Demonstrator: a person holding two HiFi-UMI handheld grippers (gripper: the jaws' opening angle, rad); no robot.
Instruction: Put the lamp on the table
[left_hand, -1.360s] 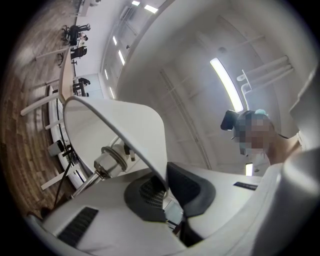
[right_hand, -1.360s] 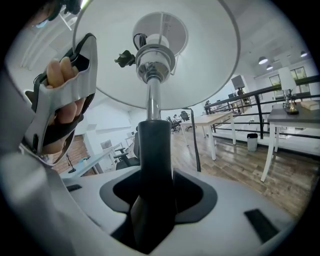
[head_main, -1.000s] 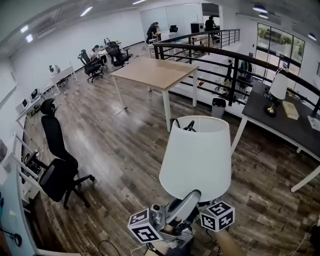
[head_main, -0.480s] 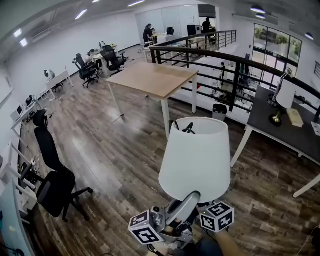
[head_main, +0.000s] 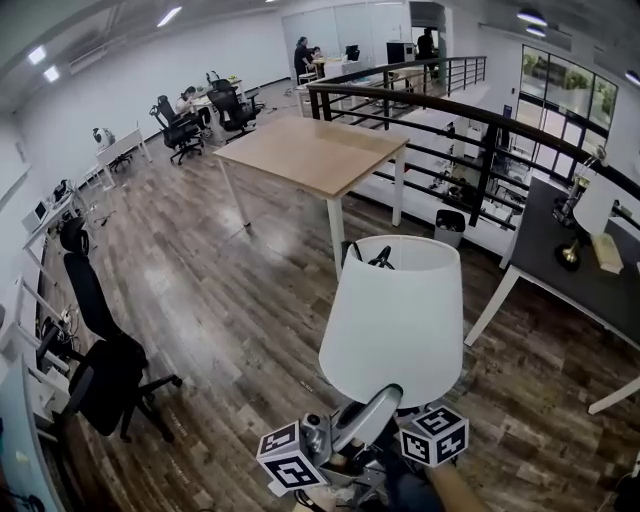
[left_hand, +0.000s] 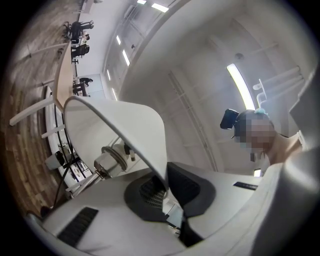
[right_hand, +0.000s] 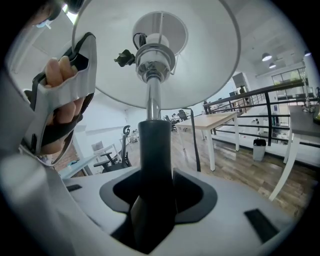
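The right tongs (right_hand: 155, 192) are clamped on the dark stem (right_hand: 155, 145) of the lamp (head_main: 392, 318), which rises straight up out of their jaws. The left tongs (left_hand: 167, 186) sit just beside them, nearly closed, pinching the thin lower rim of the white shade (left_hand: 131, 125). So the lamp is in the air, carried by both, over the wooden floor (head_main: 240, 300) and on no surface yet. A black plug (right_hand: 123, 59) lies loose inside the shade, above both tongs.

Risks, as I judge them:
- The rim pinch is slight, so a jolt could let the shade slip out or bend it.
- The round stem could twist or slide in the right tongs and tip the lamp.
- The loose plug and its cord could drop and catch on something.
- The shade hides the lamp's foot from above, so setting it down would be done blind.

Count: two tongs and one carried lamp. Left of the tongs stands one black office chair (head_main: 105, 360). Ahead is one light wooden surface (head_main: 315, 150). To the right is one dark surface (head_main: 578, 290) bearing a second lamp (head_main: 597, 208). Further chairs stand far ahead to the left, too small to count.
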